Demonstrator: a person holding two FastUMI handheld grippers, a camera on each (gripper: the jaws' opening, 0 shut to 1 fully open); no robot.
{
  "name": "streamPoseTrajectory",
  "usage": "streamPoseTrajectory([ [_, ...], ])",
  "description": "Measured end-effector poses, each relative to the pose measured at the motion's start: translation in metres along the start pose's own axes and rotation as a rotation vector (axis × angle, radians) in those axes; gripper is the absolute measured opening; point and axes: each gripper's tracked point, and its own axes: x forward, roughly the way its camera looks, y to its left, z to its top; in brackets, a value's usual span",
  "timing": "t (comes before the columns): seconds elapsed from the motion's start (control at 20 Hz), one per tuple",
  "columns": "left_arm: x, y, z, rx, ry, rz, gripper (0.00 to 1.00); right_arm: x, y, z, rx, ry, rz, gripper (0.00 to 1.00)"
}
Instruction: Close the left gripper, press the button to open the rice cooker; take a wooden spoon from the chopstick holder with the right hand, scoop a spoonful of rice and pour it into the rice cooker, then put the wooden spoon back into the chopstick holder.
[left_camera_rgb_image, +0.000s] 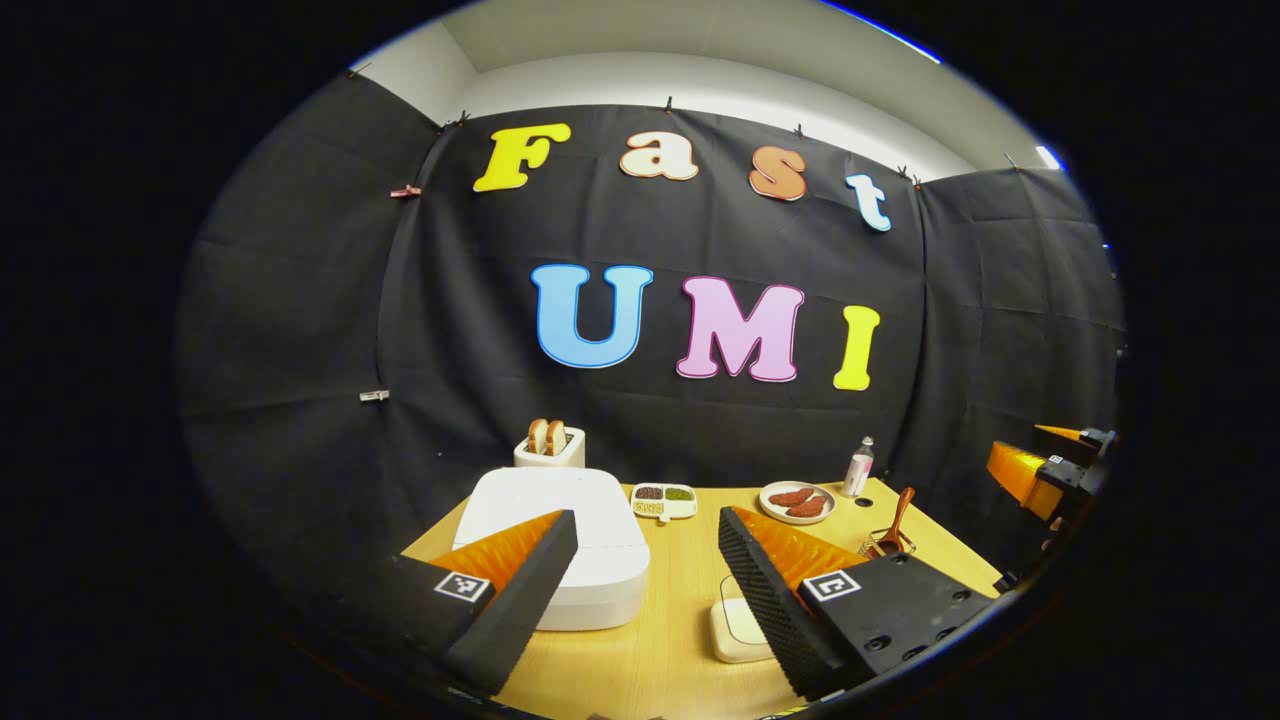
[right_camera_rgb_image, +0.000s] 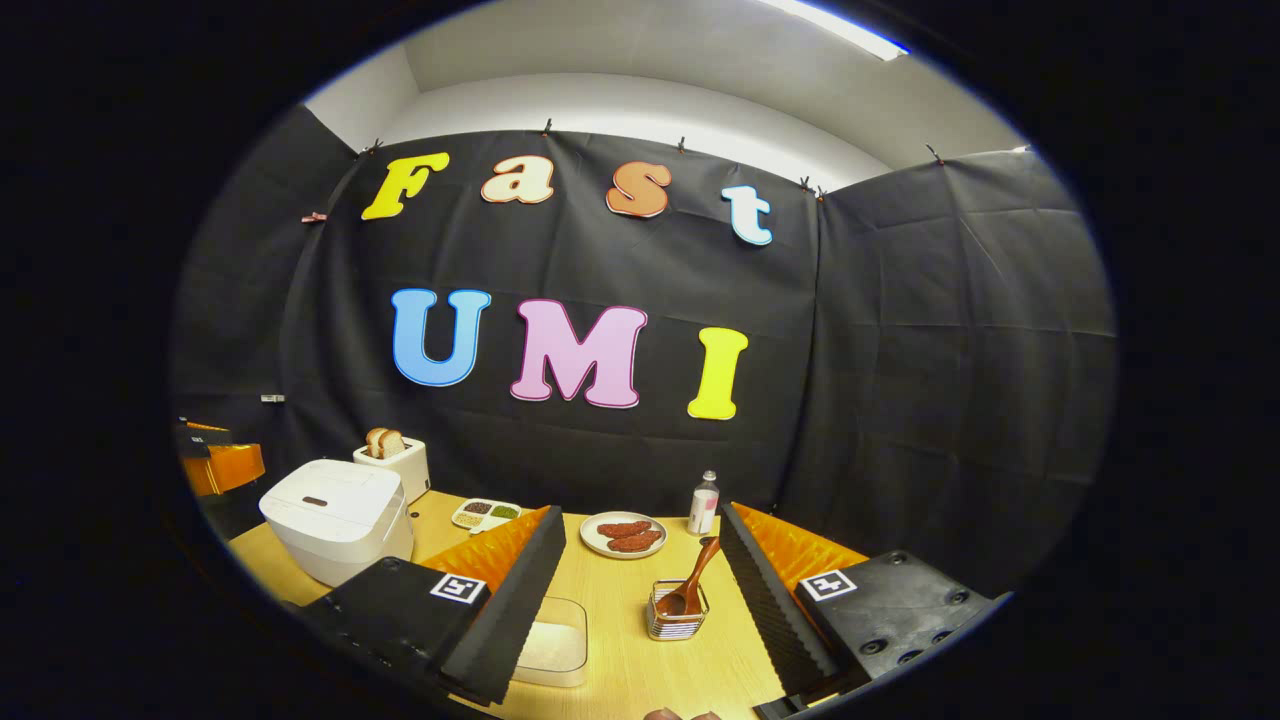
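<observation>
Nothing done yet. Cooker lid down; spoon sits in holder. Left gripper and right gripper both spread, empty. All steps remain.

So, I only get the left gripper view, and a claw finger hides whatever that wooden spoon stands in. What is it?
Observer: In the right gripper view, the wooden spoon leans in a small striped holder on the table, just ahead of the open right claw.
Visitor: And the pale tub low in my picture?
Observer: From that side its walls are clear, and it holds something white, probably the rice.
Visitor: Is the rice cooker shut?
Observer: Yes, the lid is down, and its top has a small dark slot.
</observation>
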Motion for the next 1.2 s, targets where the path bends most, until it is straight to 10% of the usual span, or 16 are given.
streamPoseTrajectory([
  [0.8,0.016,0.043,0.003,0.015,-0.014,0.026,0.95,0.010,0.017,-0.002,0.005,0.016,-0.003,0.98],
  [1.2,0.061,0.060,0.018,0.033,0.019,0.036,0.45,0.027,0.005,-0.023,0.016,0.056,0.015,0.98],
])
